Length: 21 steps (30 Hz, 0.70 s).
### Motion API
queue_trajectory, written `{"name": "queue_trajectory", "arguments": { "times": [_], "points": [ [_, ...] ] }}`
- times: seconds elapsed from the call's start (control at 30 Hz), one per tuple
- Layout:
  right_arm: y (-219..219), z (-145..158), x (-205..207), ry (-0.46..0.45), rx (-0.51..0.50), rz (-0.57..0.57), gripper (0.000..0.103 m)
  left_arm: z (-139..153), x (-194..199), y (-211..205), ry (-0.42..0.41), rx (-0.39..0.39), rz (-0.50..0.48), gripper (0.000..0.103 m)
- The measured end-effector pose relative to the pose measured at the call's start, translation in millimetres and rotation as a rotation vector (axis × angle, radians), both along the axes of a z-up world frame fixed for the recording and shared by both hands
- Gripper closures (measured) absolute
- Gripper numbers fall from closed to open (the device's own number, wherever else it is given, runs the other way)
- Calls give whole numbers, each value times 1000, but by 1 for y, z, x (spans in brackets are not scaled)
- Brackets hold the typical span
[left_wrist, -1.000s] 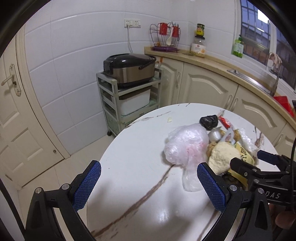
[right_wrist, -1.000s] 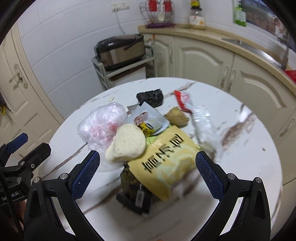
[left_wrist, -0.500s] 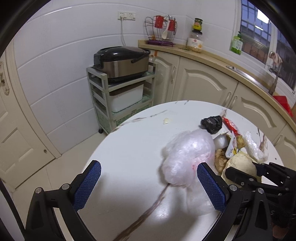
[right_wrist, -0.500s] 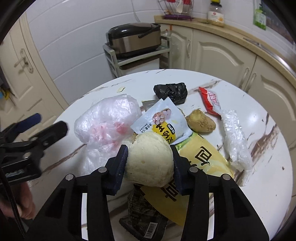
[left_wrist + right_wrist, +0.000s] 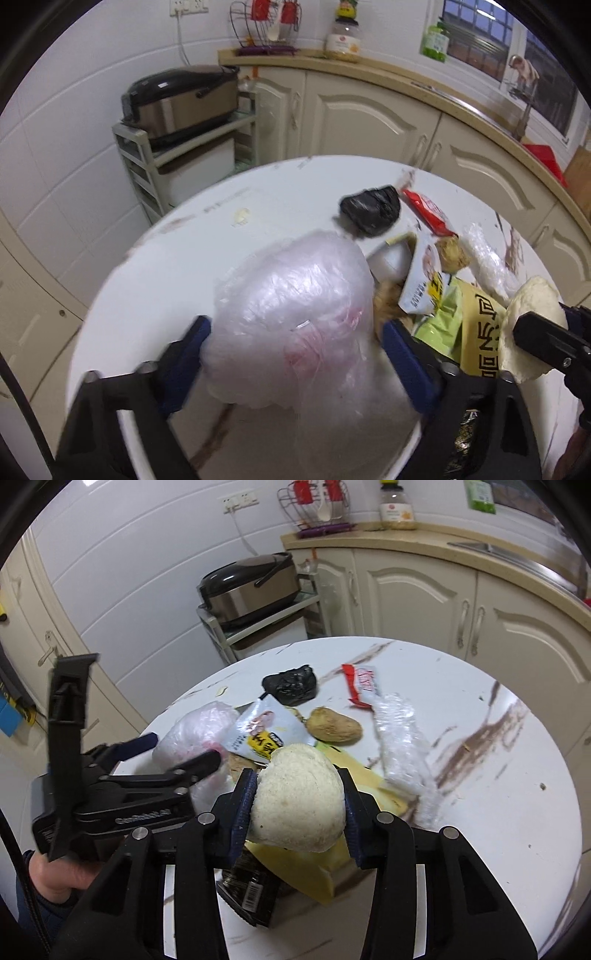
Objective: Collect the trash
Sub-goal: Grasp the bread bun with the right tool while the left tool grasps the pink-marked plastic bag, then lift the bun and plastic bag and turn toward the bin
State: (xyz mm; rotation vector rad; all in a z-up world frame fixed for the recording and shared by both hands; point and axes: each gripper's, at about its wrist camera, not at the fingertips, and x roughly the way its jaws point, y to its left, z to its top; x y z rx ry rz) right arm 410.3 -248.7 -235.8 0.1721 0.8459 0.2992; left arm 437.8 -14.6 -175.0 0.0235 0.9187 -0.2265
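Note:
My right gripper (image 5: pixel 297 805) is shut on a pale steamed bun (image 5: pixel 299 797) and holds it above the trash pile; the bun also shows in the left wrist view (image 5: pixel 528 325). My left gripper (image 5: pixel 295 354) is open, its blue pads on either side of a crumpled clear plastic bag (image 5: pixel 295 325), which also shows in the right wrist view (image 5: pixel 192 734). On the round white table (image 5: pixel 480 812) lie a yellow snack bag (image 5: pixel 306 864), a white sachet (image 5: pixel 262 731), a black bag (image 5: pixel 291 685), a red wrapper (image 5: pixel 364 685), a brown lump (image 5: pixel 334 725) and clear film (image 5: pixel 400 746).
A rice cooker (image 5: pixel 251 587) sits on a small shelf cart behind the table. Cream cabinets (image 5: pixel 424 590) and a counter run along the back and right. A door (image 5: pixel 48 657) is at the left. A dark wrapper (image 5: pixel 251 890) lies at the table's near edge.
My right gripper closed on the bun and lifted it off the pile. My left gripper moved forward so its open fingers straddle the plastic bag.

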Motion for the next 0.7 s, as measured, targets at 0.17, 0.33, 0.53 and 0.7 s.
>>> {"name": "queue_trajectory", "arguments": {
  "times": [0.17,0.33,0.53,0.7],
  "points": [
    [-9,1,-4,-1,11,-16,62,0,1,14,8,-83,7,48],
    [-15,3,-12,-7,25,-24,62,7,-15,26,-14,-91,17,55],
    [-20,9,-28,-22,39,-32,62,24,-58,33,-68,-98,49,56],
    [-27,20,-45,-50,47,-46,62,52,-101,37,-144,-91,81,56]
  ]
}}
